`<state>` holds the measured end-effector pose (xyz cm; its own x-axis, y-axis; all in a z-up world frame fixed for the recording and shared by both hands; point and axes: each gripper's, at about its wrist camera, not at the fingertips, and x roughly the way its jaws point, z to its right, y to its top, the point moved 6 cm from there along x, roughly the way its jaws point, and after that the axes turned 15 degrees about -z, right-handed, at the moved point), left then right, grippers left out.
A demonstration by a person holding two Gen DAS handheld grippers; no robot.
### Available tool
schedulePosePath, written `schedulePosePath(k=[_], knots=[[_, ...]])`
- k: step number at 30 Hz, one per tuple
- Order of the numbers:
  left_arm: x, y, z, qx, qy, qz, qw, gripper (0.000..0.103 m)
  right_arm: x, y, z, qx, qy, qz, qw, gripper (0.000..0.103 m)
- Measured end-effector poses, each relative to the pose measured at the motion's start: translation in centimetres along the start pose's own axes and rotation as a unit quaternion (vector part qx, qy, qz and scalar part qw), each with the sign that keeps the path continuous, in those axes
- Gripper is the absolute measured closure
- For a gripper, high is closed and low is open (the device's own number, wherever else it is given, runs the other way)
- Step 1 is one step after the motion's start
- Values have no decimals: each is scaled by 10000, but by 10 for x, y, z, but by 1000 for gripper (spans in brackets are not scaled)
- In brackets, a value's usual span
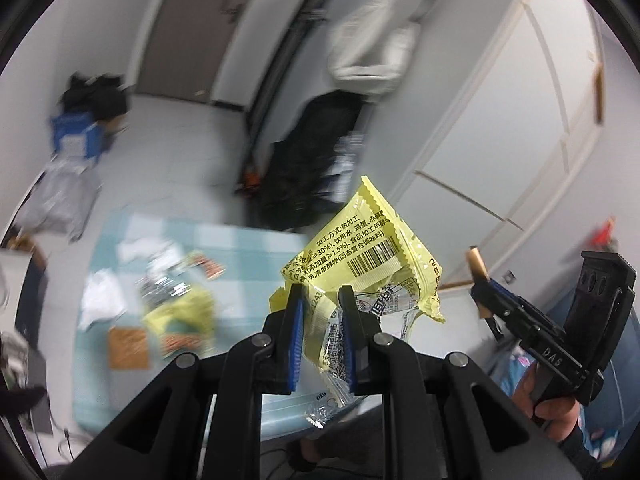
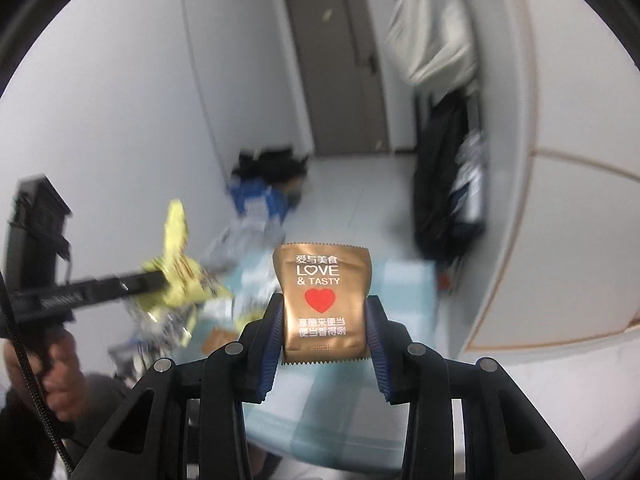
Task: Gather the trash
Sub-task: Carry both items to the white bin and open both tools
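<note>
The left gripper (image 1: 318,294) is clamping a yellow wrapper (image 1: 362,256), its long axis pointing toward one o'clock. The right gripper (image 2: 326,304) is pinching a brown sachet (image 2: 323,300) upright; the blurred remaining litter (image 1: 176,300) is probably lying at nine o'clock, nearer the left hand.

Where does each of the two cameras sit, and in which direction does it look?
Left wrist: on the left gripper, looking along its fingers, which pinch a yellow wrapper above the checked table; the right gripper and the person's right hand show too.
Right wrist: on the right gripper, which is shut on a brown sachet, facing a brown door; the left gripper and left hand show.
Shared: both wrappers, table litter, a black bag.
</note>
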<state>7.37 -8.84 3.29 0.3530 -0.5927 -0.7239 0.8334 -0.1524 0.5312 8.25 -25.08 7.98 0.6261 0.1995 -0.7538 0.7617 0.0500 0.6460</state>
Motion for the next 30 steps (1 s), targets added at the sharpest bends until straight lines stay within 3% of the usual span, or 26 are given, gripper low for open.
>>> schedulePosePath(k=[3,7,11,14,20,24,27,30], knots=[[6,9,42,436,-157,-79,9989,90,-47,-10,45,407,-222,340,9983,65],[40,17,106,865,-523,-571,9932,90,-87,-51,113,1090,-619,487,9909,65],[86,10,156,1281,-711,-1163,9823,90,-97,-109,178,1780,-1064,298,9778,65],[137,-8,183,1630,-595,-1753,9691,90,-87,-151,213,2234,-1181,-2,9675,65],[242,-48,205,2263,-148,-3007,9264,90,-38,-236,261,2837,-1244,-893,9466,65],[302,-79,198,2524,173,-3842,8879,90,-10,-270,277,3259,-1033,-1200,9321,65],[344,-109,186,2666,322,-4517,8508,90,10,-286,286,3569,-812,-1302,9214,65],[372,-133,178,2965,504,-4880,8194,90,31,-296,292,3741,-804,-1495,9117,65]])
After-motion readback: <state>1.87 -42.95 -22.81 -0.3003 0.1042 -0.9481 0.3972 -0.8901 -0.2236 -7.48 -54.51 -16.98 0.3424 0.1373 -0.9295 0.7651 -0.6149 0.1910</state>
